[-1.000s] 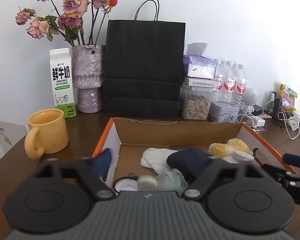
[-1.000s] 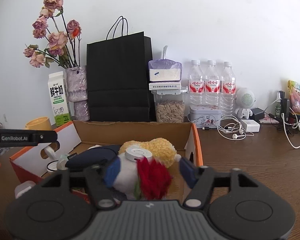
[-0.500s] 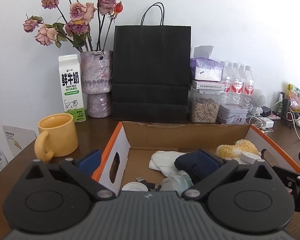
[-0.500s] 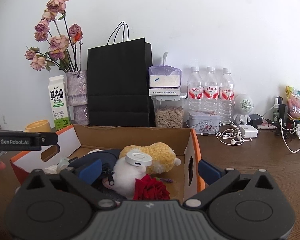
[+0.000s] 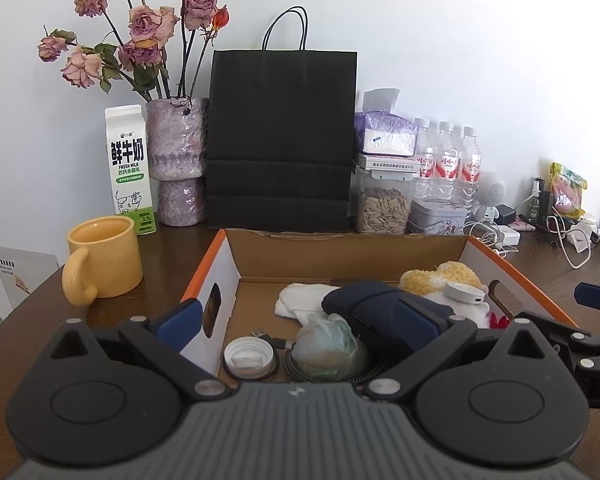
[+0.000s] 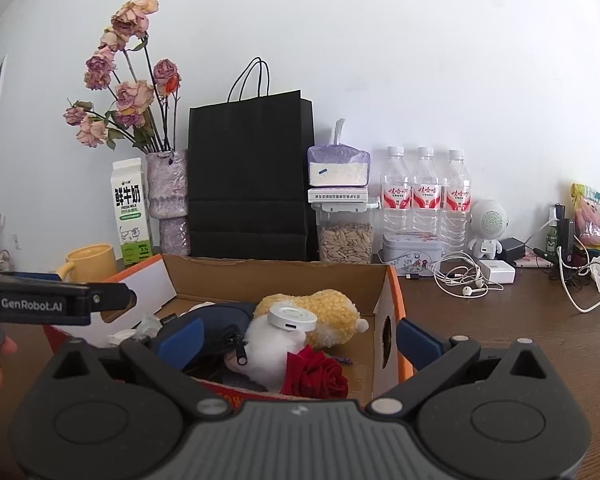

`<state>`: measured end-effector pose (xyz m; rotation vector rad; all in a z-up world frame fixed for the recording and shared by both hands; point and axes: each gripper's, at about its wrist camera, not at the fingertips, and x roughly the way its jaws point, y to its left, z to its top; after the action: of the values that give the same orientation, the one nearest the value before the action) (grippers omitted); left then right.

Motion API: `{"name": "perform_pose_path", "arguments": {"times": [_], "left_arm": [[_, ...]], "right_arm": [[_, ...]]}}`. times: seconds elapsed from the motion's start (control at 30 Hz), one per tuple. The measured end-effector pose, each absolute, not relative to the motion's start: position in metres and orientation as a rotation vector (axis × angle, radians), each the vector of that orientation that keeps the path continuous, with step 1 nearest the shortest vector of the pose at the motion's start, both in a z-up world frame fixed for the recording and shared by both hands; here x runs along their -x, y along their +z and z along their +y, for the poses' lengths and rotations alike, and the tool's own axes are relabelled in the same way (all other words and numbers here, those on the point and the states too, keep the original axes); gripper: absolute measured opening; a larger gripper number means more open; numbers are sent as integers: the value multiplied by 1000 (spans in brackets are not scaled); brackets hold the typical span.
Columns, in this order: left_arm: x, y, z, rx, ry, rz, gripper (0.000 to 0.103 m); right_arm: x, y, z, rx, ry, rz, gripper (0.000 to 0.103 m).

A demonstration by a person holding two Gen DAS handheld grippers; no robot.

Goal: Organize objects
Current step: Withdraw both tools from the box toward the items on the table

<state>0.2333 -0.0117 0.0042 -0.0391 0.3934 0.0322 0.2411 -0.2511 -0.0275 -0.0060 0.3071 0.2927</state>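
An open cardboard box (image 5: 340, 240) with orange edges holds a yellow plush (image 5: 440, 278), a white round device (image 5: 462, 294), a dark blue pouch (image 5: 372, 304), a white cloth (image 5: 300, 300), a bagged bundle (image 5: 328, 346) and a white lid (image 5: 247, 357). My left gripper (image 5: 298, 318) is open, straddling the box's left wall. In the right wrist view a red rose (image 6: 320, 376) lies loose in the box (image 6: 276, 266) against the white fluff. My right gripper (image 6: 299, 340) is open wide, its fingers astride the box's right wall, touching nothing.
A yellow mug (image 5: 104, 256), milk carton (image 5: 130, 168), vase of dried roses (image 5: 176, 160) and black paper bag (image 5: 280, 136) stand behind and left of the box. Water bottles (image 6: 424, 200), a seed jar (image 6: 344, 236), a tin and tangled cables (image 6: 464, 276) crowd the right.
My right gripper spread its jaws and let go of the red rose, which now rests in the box. My left gripper drew back slightly from the box.
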Motion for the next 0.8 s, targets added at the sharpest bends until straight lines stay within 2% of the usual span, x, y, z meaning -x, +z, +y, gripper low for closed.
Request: {"name": "perform_pose_path", "arguments": {"times": [0.47, 0.8], "left_arm": [[-192, -9, -16, 31, -32, 481, 103], [-170, -14, -7, 37, -15, 527, 103]], "right_arm": [[-197, -42, -255, 51, 316, 372, 103], [-185, -55, -240, 88, 438, 511, 103]]}}
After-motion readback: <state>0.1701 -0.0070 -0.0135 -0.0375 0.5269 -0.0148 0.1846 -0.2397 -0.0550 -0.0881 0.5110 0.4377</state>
